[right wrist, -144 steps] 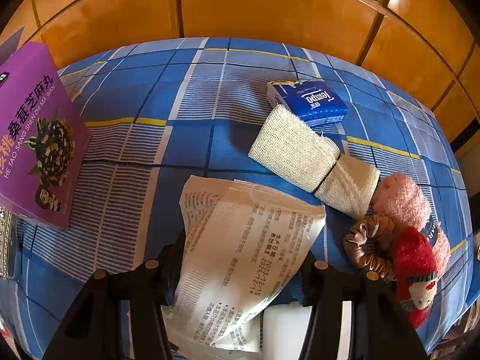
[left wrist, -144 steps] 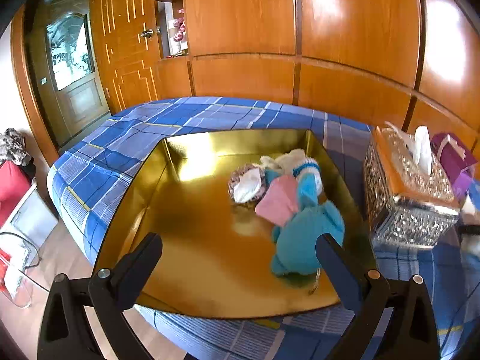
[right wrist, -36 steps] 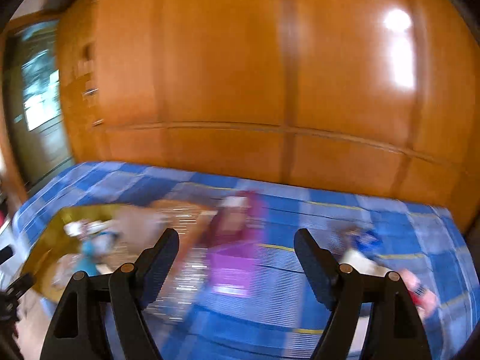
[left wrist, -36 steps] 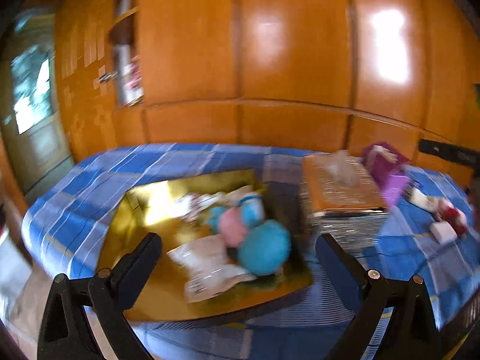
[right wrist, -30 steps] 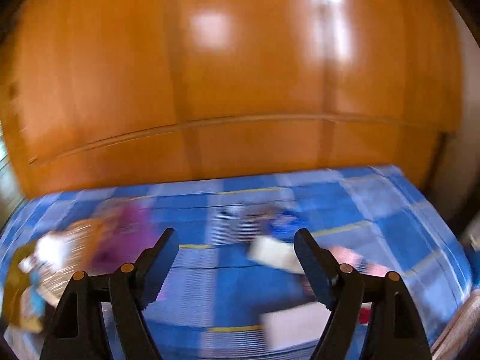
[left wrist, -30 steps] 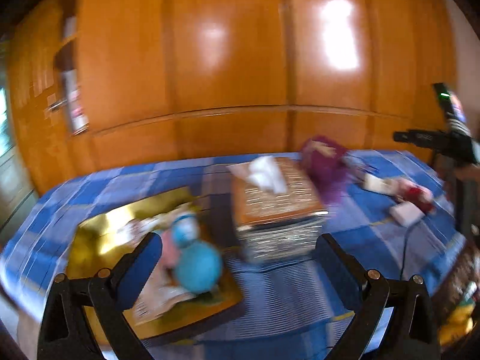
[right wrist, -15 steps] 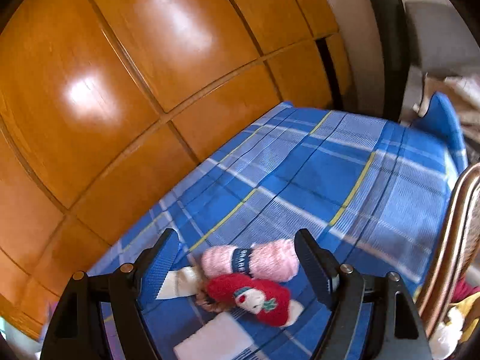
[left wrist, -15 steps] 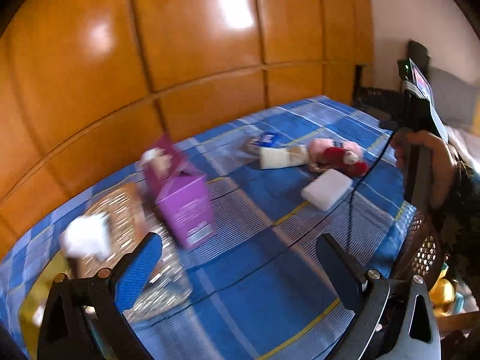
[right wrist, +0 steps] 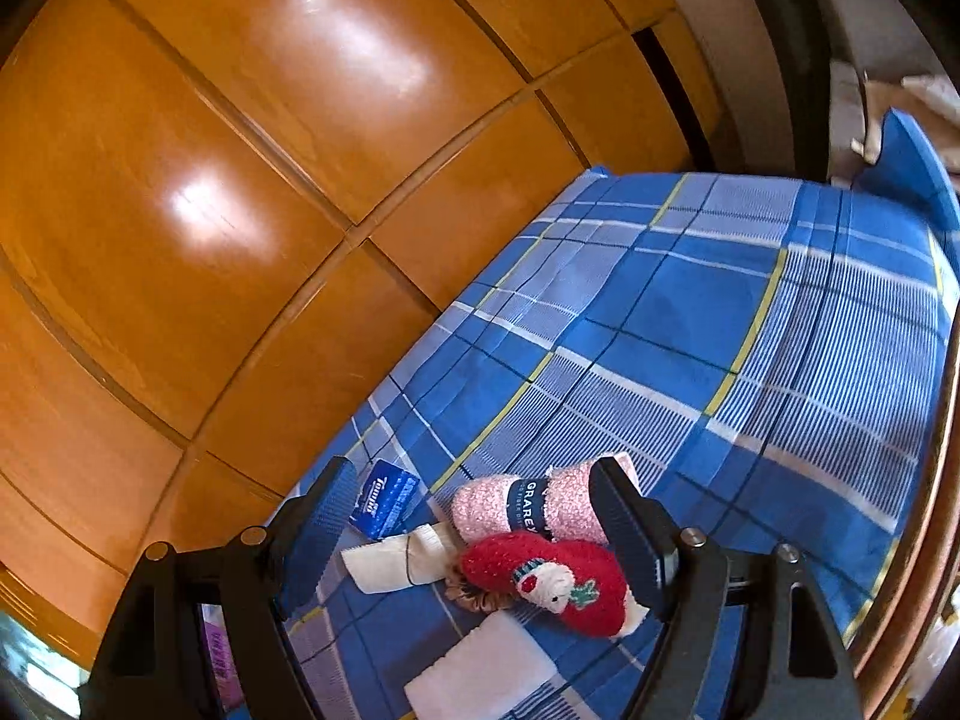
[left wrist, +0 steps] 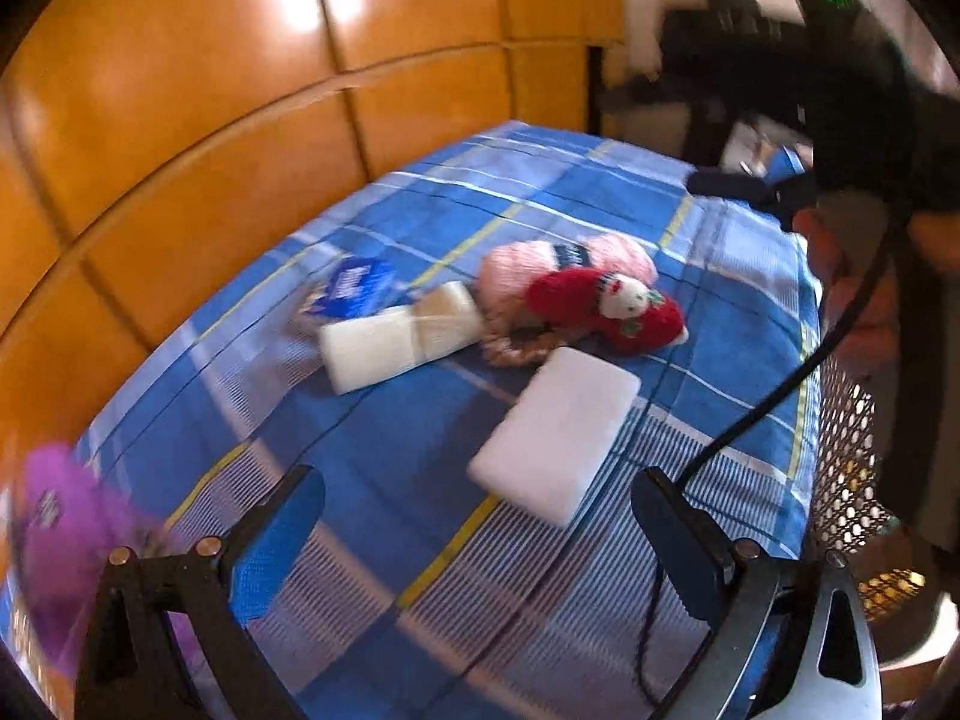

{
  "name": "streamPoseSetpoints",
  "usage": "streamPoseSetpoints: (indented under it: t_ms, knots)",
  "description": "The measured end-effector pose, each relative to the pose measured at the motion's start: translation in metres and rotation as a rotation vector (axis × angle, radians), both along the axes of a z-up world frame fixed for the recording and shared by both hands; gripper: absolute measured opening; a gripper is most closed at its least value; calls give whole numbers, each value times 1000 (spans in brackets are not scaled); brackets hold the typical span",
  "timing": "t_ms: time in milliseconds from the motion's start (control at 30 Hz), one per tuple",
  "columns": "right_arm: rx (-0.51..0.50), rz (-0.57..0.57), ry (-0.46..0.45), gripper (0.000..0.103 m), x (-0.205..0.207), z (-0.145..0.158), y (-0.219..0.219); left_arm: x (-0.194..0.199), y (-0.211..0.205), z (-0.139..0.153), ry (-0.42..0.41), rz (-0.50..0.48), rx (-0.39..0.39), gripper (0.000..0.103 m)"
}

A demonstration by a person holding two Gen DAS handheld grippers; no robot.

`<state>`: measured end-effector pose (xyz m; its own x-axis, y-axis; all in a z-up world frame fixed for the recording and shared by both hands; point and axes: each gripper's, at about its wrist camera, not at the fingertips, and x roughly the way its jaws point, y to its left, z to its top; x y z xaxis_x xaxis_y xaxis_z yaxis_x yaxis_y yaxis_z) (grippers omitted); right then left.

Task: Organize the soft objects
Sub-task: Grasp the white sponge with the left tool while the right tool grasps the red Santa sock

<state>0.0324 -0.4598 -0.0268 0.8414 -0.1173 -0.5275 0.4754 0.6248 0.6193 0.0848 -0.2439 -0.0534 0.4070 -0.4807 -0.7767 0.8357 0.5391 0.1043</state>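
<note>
Where white sponge [left wrist: 555, 433] lies — black cable [left wrist: 780, 390] just beside.

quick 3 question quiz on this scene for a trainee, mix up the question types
1. True or false: the left gripper is shut on the white pad.
2. Which thing touches the red plush toy? A) pink rolled sock B) blue tissue pack C) purple box
3. Fill in: the soft things lie on a blue ____ cloth.

Key: 1 false, both grippers are open and hold nothing (right gripper); 2 A; 3 plaid.
</note>
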Motion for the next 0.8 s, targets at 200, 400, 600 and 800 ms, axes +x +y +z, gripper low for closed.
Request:
streamPoseSetpoints:
  t_ms: [200, 400, 600, 800]
  knots:
    - [90, -19, -26, 81, -4, -10, -11, 10, -39, -27, 37, -86, 54, 101]
    - [126, -12, -13, 81, -1, -16, -13, 23, -59, -58, 123, -87, 84, 71]
    - [119, 1, 59, 81, 9, -20, -12, 24, -21, -57, 200, 18, -14, 65]
    - [60, 136, 319, 81, 50, -33, 1, 9, 26, -56, 214, 108, -40, 66]
